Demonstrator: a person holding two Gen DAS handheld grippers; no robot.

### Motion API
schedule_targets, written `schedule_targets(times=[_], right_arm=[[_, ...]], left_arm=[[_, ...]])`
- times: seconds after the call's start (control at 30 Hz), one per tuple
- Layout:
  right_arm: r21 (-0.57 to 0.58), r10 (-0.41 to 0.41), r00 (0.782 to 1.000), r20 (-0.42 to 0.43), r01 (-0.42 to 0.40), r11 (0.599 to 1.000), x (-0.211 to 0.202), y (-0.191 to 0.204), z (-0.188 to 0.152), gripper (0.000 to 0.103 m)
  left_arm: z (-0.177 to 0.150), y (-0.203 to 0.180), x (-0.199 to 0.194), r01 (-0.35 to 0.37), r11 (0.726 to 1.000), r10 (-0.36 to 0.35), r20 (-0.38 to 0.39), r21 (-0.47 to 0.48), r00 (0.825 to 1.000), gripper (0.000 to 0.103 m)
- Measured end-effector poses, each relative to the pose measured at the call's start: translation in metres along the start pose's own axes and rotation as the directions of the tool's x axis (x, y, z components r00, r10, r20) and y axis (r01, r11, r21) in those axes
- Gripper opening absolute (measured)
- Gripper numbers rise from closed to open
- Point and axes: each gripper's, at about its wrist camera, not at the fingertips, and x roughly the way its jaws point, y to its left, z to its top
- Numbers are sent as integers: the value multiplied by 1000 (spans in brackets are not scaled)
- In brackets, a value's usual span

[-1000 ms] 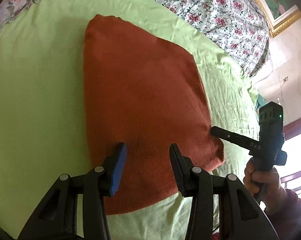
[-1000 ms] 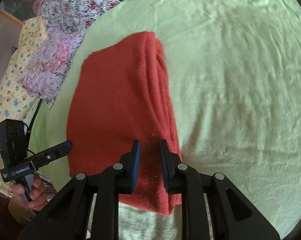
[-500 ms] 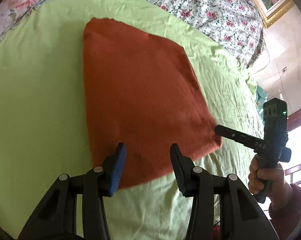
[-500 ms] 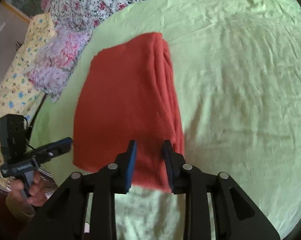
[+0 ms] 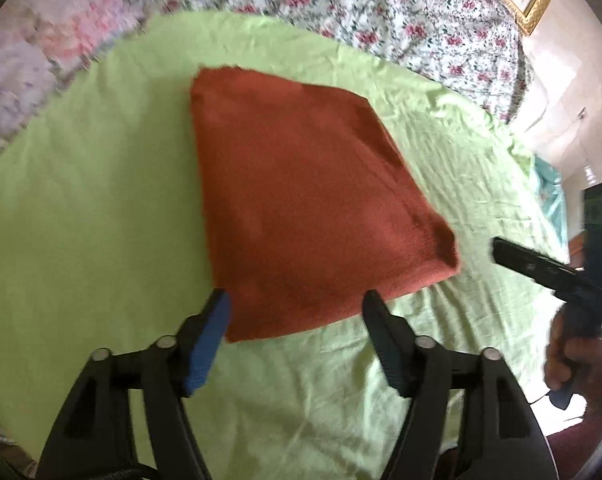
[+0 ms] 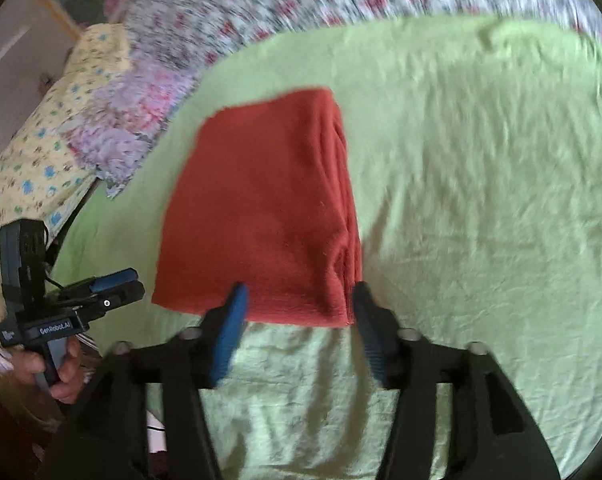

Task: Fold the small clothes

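Two fisheye views look steeply down from just above the near edge of a folded rust-orange knitted cloth [image 5: 309, 208] lying on a light green bedsheet [image 5: 81, 220]. The left wrist view sits nearer the cloth's left corner, the right wrist view [image 6: 261, 216] nearer its right. Both share cloth and sheet.

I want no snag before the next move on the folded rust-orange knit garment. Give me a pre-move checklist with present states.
1. Folded rust-orange knit garment lies flat on the light green bedsheet: ok.
2. Left gripper free of cloth, jaws opening: ok.
3. Right gripper free of cloth, jaws opening: ok.
4. Layered edges on the garment's right side aligned: cannot tell, blurred.
5. Sheet around the garment bare of other items: ok.
6. Fold finished or another needed: cannot tell.
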Motion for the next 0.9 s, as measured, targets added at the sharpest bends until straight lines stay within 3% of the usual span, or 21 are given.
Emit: schedule_targets(times=[0.13, 0.3, 0.47, 0.57, 0.7, 0.9], right_arm=[[-134, -79, 995, 66, 87, 987, -10, 21, -17, 88], [-220, -121, 993, 10, 121, 968, 3, 32, -43, 88], [-235, -124, 991, -53, 108, 966, 16, 34, -65, 88], [-240, -111, 992, -54, 95, 966, 18, 41, -66, 88], [-266, -83, 996, 16, 85, 960, 9, 55, -51, 89], [-257, -78, 993, 87, 98, 962, -4, 67, -26, 90]], left_arm=[[-25, -6, -12, -155, 987, 151, 97, 39, 984, 83], [-58, -6, -13, -237, 970, 232, 73, 62, 970, 83], [-78, -2, -7, -245, 967, 243, 38, 70, 969, 83], [-72, -7, -11, -228, 971, 223, 62, 79, 973, 83], [-52, -11, -22, -207, 976, 198, 113, 69, 974, 86], [-16, -7, -38, -150, 988, 153, 127, -31, 980, 86]])
